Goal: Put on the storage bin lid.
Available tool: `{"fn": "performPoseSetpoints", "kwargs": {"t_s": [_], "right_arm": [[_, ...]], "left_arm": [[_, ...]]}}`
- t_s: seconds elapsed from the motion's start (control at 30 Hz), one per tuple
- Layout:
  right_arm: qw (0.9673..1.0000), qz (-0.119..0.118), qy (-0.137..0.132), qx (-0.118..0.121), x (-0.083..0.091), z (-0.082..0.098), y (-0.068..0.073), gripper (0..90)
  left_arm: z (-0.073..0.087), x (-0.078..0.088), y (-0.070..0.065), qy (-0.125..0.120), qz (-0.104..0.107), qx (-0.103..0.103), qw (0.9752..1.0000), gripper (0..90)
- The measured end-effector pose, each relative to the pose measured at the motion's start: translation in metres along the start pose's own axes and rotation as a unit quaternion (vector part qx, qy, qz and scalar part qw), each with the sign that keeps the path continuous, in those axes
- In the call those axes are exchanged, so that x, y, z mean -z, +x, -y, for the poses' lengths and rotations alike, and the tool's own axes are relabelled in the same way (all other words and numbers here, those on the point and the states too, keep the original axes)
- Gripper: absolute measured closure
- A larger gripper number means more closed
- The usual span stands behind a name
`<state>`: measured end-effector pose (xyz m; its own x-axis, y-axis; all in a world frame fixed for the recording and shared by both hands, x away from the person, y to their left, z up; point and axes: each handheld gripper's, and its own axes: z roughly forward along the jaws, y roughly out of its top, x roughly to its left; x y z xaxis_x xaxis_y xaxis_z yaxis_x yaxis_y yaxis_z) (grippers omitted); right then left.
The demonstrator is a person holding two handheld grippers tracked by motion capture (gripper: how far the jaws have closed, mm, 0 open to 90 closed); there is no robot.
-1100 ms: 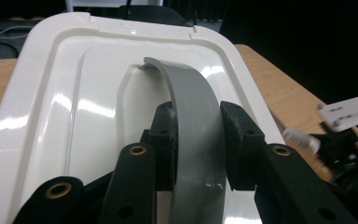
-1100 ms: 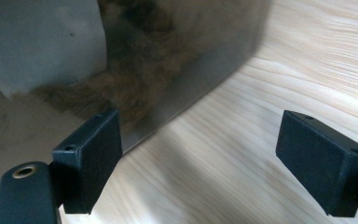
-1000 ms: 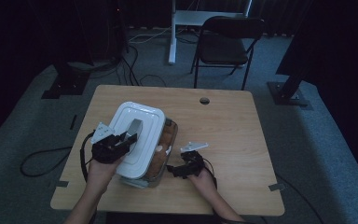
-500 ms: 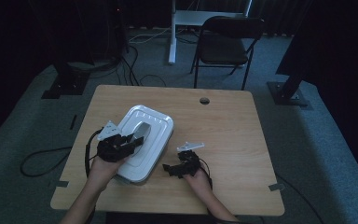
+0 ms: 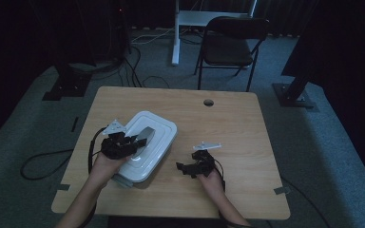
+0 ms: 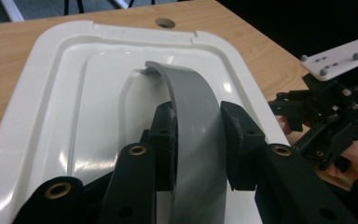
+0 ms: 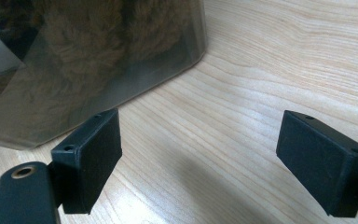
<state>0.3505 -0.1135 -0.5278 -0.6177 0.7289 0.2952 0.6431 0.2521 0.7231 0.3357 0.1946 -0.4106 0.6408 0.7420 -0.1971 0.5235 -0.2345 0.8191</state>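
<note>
Dimly lit rm: wood table [image 5: 228, 118], black chair [image 5: 230, 40] behind; left gripper [image 5: 132, 141] clamps lid handle [image 6: 193, 116], right gripper [image 5: 183, 168] jaws apart.

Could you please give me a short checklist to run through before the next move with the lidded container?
1. Left tongs closed on the grey handle of the white lid: ok, the pads press on both sides of it.
2. Grip centred on the handle: ok, roughly at its middle.
3. Right tongs free: ok, open over bare wood with nothing between them.
4. Right tongs apart from the container: ok, its clear wall sits just beyond the left pad, not touching.
5. Lid fully seated or latched: cannot tell.
6. Table space around the container: ok, bare wood beyond it.
</note>
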Motion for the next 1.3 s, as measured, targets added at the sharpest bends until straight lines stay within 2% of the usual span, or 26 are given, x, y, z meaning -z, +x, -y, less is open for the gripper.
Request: {"fn": "performPoseSetpoints", "kwargs": {"t_s": [0.17,0.37,0.47,0.57,0.67,0.8,0.87,0.93,1.03,1.07,1.13,1.17,1.2,1.23,1.3], "right_arm": [[1.0000,0.000,0.002,0.001,0.000,0.001,-0.001,13.3],[1.0000,0.001,0.004,0.002,-0.001,0.001,-0.001,13.3],[1.0000,0.000,0.006,-0.001,-0.002,0.002,-0.002,13.3],[1.0000,-0.001,0.007,0.000,-0.002,0.002,-0.002,13.3],[1.0000,-0.001,0.007,0.000,-0.002,0.003,-0.002,13.3],[1.0000,-0.002,0.008,-0.003,-0.002,0.003,-0.002,13.3],[1.0000,-0.003,0.007,-0.001,-0.001,0.002,-0.003,13.3],[1.0000,-0.002,0.006,-0.001,0.000,0.002,-0.003,13.3],[1.0000,-0.001,0.004,0.000,0.001,0.001,-0.004,13.3],[1.0000,0.000,0.003,0.000,0.001,0.001,-0.004,13.3],[1.0000,0.000,0.001,-0.002,0.002,0.000,-0.004,13.3],[1.0000,0.000,0.001,-0.002,0.002,0.000,-0.004,13.3],[1.0000,0.001,0.001,0.000,0.003,0.000,-0.004,13.3],[1.0000,0.000,-0.001,-0.003,0.004,-0.001,-0.003,13.3],[1.0000,0.002,-0.002,0.000,0.004,-0.001,-0.003,13.3]], "left_arm": [[0.003,-0.001,0.003,0.001,0.007,0.007,0.9999,68.7],[0.004,0.000,0.001,0.002,0.007,0.003,1.0000,68.8],[0.006,-0.003,-0.004,0.004,-0.010,-0.005,0.9999,68.8],[0.006,-0.003,-0.005,0.004,-0.014,-0.003,0.9999,68.9],[0.006,-0.004,-0.007,0.008,-0.025,-0.015,0.9995,68.6],[0.005,-0.002,-0.002,0.002,-0.004,0.008,1.0000,68.0],[0.004,0.002,-0.001,-0.003,0.009,0.011,0.9999,60.8],[0.001,0.007,-0.003,-0.009,0.012,0.014,0.9998,52.8],[-0.003,0.013,-0.005,-0.013,0.005,-0.007,0.9999,48.1],[-0.004,0.014,-0.004,-0.016,0.004,-0.005,0.9998,42.4],[-0.005,0.018,0.000,-0.024,-0.004,-0.002,0.9997,37.8],[-0.005,0.018,0.000,-0.024,-0.004,-0.002,0.9997,31.9],[-0.003,0.021,0.004,-0.032,-0.018,-0.017,0.9992,31.9],[-0.003,0.023,0.006,-0.036,-0.028,-0.022,0.9987,24.7],[-0.001,0.025,0.016,-0.049,-0.021,-0.004,0.9986,17.7]]}}
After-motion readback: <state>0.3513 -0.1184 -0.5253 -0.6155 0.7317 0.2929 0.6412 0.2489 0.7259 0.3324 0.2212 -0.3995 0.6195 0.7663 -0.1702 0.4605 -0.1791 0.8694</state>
